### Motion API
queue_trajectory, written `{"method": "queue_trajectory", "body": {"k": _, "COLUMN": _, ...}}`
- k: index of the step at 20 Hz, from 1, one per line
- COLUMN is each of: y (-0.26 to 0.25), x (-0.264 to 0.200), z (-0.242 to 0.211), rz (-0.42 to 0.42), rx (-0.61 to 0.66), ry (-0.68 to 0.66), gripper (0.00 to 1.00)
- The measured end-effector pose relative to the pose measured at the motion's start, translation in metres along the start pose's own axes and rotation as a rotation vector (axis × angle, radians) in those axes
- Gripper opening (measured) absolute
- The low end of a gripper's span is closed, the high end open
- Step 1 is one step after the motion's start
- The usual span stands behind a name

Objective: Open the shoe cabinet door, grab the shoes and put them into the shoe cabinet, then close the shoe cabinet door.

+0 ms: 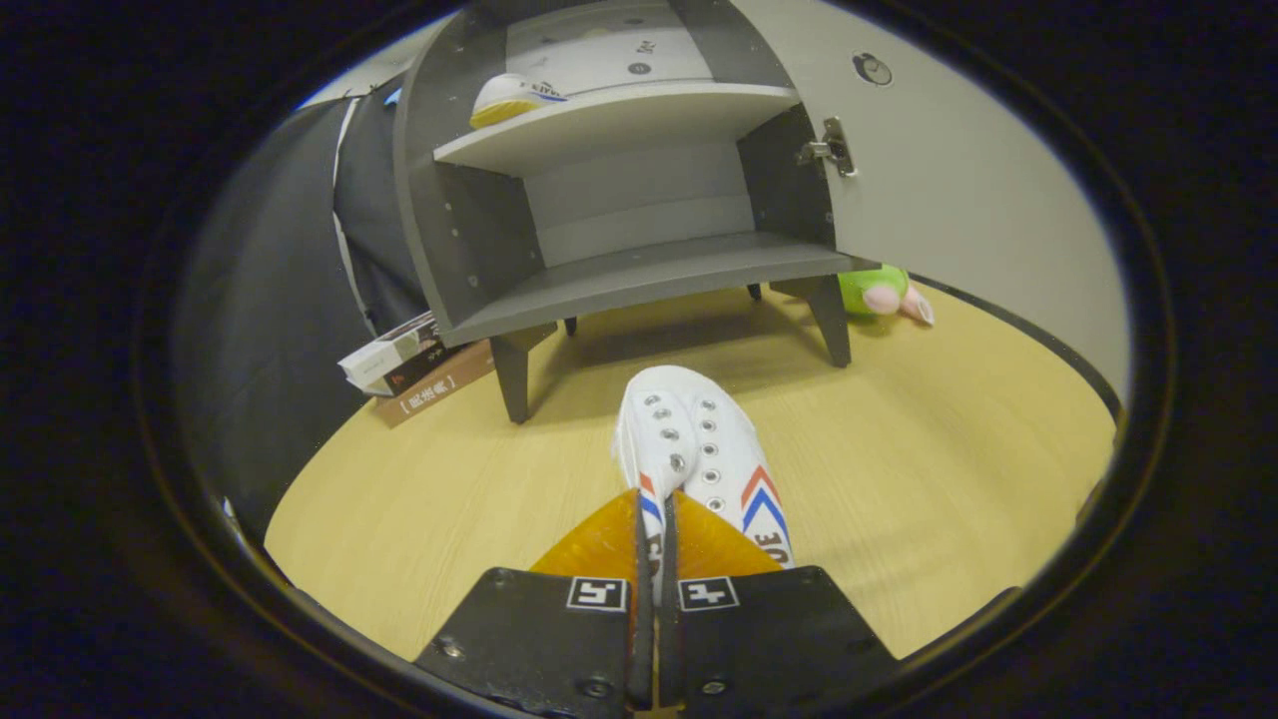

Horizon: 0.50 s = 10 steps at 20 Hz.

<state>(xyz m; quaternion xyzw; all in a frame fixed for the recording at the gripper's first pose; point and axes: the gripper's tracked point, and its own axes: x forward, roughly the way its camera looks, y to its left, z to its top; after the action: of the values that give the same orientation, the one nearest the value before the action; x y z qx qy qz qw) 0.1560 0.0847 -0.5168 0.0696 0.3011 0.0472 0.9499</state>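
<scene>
- I see the gripper with its fingers drawn nearly together, clamped on the side wall of a white canvas lace-up shoe with red and blue chevron stripes; both fingers press on the shoe's edge.
- The held shoe points toe-first toward the grey wooden shoe cabinet on short legs, and sits short of it, above the pale wood-grain counter. I cannot tell whether its sole touches the counter.
- The cabinet's light grey door stands swung open at the cabinet's right, on a metal hinge.
- The cabinet's lower shelf is bare; on the upper shelf, toward its left, lies a second white shoe with a yellowish sole.
- Left of the cabinet's front leg, a small stack of books rests on the counter.
- Behind the cabinet's right leg, beneath the open door, sits a green and pink plush toy.
</scene>
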Motion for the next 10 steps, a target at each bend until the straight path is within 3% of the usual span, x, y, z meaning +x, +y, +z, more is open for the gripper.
{"method": "queue_trajectory", "body": {"k": 4, "y": 0.011, "x": -0.037, "z": 0.03, "rz": 0.02, "rx": -0.066, "ry": -0.056, "gripper": 0.06}}
{"method": "queue_trajectory", "body": {"k": 10, "y": 0.045, "x": -0.115, "z": 0.119, "rz": 0.088, "rx": -0.154, "ry": -0.188, "gripper": 0.06}}
